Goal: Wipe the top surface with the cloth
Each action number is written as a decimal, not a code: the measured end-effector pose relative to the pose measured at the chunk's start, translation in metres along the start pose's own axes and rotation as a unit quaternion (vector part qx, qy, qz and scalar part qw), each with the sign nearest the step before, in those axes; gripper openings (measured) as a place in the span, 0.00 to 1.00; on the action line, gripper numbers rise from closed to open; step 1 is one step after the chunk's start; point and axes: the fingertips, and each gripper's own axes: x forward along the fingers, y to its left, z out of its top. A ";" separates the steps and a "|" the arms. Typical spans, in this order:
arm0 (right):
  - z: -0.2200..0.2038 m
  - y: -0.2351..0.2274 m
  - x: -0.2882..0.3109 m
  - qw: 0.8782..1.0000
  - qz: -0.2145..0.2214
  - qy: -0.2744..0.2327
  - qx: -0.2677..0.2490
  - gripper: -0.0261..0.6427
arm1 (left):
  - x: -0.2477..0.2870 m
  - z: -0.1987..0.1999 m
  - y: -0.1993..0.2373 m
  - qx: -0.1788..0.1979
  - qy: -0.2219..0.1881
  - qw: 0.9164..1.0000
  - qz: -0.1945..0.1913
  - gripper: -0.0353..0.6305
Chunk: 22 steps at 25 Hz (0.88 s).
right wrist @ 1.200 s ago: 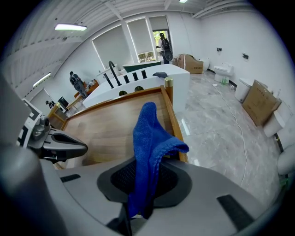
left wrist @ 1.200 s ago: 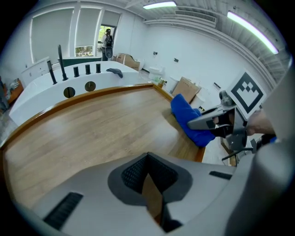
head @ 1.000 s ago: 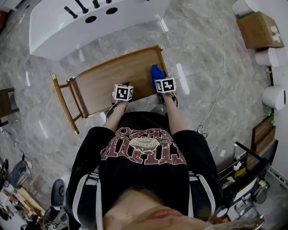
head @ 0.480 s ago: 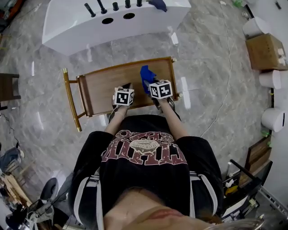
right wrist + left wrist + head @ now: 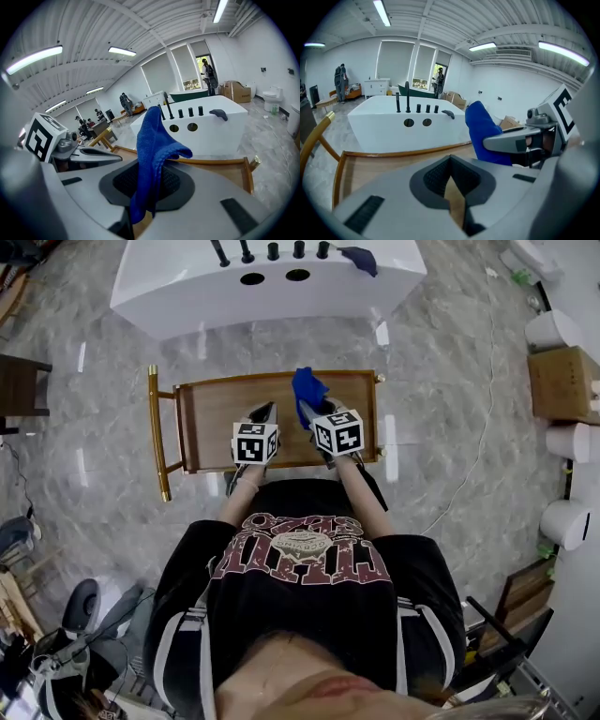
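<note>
Grey marble-look floor, glossy, reflections seen. White tub with black taps placed at top centre. Cardboard box and white round fixtures lined along right edge. Dark wooden furniture cut off at left edge. Ribbed white ceiling lit by strip lights. Windows covered by blinds, white cabinet set below, centre left.

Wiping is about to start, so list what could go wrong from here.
The blue terry cloth is pinched by a small fold in the right gripper, most standing free above, so dragging may pull it out. That gripper's hard fingers could scrape the wooden cart top instead. The shut, empty left gripper beside it may block strokes leftward.
</note>
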 end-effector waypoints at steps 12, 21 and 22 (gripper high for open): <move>0.066 0.030 -0.030 0.995 0.022 -0.091 -0.023 0.16 | -0.043 0.063 -0.019 -0.006 -0.095 0.995 -0.005 0.12; 0.122 0.059 -0.060 0.985 0.038 -0.153 -0.076 0.16 | -0.089 0.120 -0.038 0.009 -0.180 0.984 -0.008 0.12; 0.128 0.064 -0.063 0.983 0.040 -0.160 -0.081 0.16 | -0.095 0.126 -0.039 0.013 -0.190 0.982 -0.006 0.12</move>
